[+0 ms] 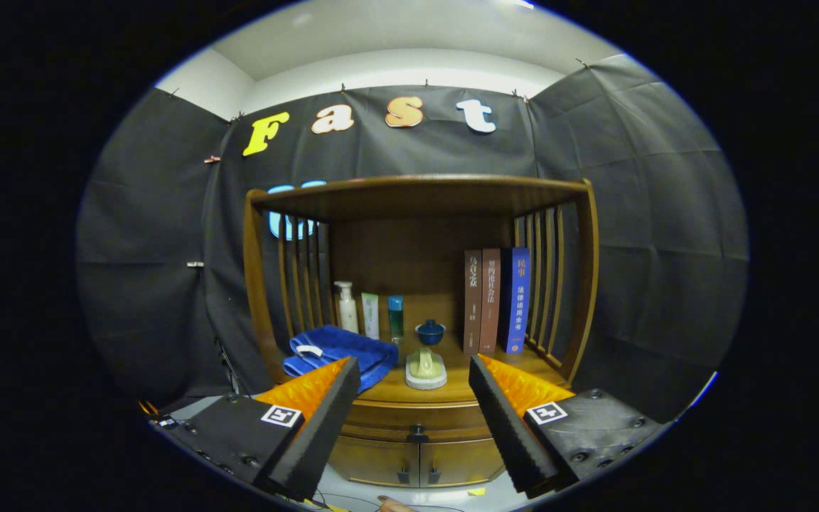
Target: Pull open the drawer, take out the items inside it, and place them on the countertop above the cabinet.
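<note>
A brown wooden cabinet [416,284] with slatted sides stands ahead of me. Its drawer [416,419] sits shut under the countertop [456,387], with a small dark knob [417,431] at its middle. My gripper [413,384] is open, its two black foam fingers [324,419] spread wide and holding nothing. The knob lies between the fingers and some way beyond them. I cannot see what is inside the drawer.
On the countertop lie a folded blue towel [338,354], three bottles [370,313], a blue cup [430,331], a pale green ornament [425,366] and three upright books [496,300]. Two small doors [416,462] sit under the drawer. A fingertip [395,505] shows low down.
</note>
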Demonstrator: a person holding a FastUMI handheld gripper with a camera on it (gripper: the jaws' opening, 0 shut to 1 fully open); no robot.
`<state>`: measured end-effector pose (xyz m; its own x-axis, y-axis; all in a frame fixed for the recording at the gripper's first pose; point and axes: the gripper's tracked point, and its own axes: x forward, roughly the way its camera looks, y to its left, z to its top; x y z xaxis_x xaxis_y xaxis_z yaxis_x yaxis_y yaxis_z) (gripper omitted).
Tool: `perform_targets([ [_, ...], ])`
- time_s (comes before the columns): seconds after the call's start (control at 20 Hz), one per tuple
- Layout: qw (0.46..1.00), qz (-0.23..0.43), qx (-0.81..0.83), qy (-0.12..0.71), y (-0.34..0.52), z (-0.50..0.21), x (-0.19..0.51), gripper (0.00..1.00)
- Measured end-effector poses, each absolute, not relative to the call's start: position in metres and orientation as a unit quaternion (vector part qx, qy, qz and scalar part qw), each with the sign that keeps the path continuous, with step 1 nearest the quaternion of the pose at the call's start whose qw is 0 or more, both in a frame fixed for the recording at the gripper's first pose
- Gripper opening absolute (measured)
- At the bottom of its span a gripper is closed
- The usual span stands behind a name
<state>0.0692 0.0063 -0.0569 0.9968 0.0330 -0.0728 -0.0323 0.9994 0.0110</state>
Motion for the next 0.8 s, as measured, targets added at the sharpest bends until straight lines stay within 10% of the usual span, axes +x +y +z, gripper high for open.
perform_targets([
  [0.8, 1.000, 0.007, 0.010, 0.007, 0.004, -0.015, 0.011, 0.99],
])
